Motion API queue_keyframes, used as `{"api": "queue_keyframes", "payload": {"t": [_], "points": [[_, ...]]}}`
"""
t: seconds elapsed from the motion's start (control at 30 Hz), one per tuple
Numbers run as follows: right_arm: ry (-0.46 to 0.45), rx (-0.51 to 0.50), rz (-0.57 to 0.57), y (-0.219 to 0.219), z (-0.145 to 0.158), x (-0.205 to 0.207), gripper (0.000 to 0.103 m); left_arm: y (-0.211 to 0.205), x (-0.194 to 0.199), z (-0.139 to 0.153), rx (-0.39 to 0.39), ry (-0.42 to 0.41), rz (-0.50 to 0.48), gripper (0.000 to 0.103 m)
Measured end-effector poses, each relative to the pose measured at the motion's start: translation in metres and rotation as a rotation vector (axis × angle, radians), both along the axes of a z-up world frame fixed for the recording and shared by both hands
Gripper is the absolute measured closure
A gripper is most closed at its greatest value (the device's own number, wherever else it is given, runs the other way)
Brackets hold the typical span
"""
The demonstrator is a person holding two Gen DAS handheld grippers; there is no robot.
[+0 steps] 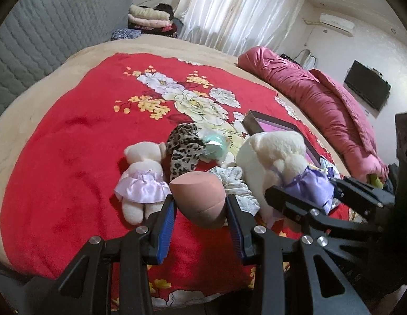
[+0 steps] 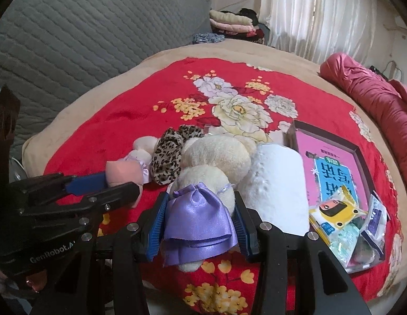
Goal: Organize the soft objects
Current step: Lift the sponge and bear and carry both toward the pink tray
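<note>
Left gripper [image 1: 199, 204] clamped on a peach makeup sponge [image 1: 199, 200], held above the red floral blanket [image 1: 72, 144]. Right gripper [image 2: 199, 216] closed on a cream teddy bear in a purple satin dress [image 2: 201, 210]. Second bear in a lilac dress [image 1: 141, 181] lies face down beside a leopard-print cloth [image 1: 182, 149]. Dark-framed box [image 2: 361, 155] sits right of the bears.

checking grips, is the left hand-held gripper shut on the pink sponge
Shut on it: the left hand-held gripper has both blue pads pressed against the pink makeup sponge, lifted above the blanket.
</note>
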State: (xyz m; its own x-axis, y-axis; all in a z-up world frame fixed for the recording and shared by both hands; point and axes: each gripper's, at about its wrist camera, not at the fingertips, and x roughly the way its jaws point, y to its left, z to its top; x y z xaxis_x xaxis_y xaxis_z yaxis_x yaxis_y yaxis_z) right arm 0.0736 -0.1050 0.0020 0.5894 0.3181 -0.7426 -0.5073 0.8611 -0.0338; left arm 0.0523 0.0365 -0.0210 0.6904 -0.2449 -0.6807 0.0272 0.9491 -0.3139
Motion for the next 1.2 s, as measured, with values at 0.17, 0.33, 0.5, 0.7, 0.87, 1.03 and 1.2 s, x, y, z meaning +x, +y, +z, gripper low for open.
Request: {"api": "queue_keyframes", "payload": {"t": [0.17,0.33,0.5,0.7,0.87,1.03,1.2], "points": [[-0.027,0.021,-0.02,-0.011,0.009,-0.005,0.055,-0.005,-0.001,0.001,0.022,-0.013,-0.007,0.065],[-0.054,0.055,-0.058,-0.026,0.02,-0.007,0.055,-0.015,-0.006,0.005,0.055,-0.03,-0.009,0.065],[-0.082,0.092,-0.125,-0.049,0.03,-0.009,0.055,-0.029,-0.011,0.01,0.081,-0.034,-0.021,0.065],[-0.118,0.123,-0.186,-0.075,0.039,-0.016,0.055,-0.048,-0.019,0.02,0.1,-0.047,-0.049,0.065],[-0.139,0.146,-0.242,-0.1,0.043,-0.02,0.055,-0.071,-0.021,0.032,0.11,-0.053,-0.086,0.065],[-0.139,0.175,-0.302,-0.125,0.041,-0.019,0.055,-0.096,-0.019,0.043,0.132,-0.07,-0.118,0.065],[-0.146,0.205,-0.35,-0.148,0.039,-0.014,0.055,-0.122,-0.015,0.047,0.151,-0.071,-0.163,0.065]]}}
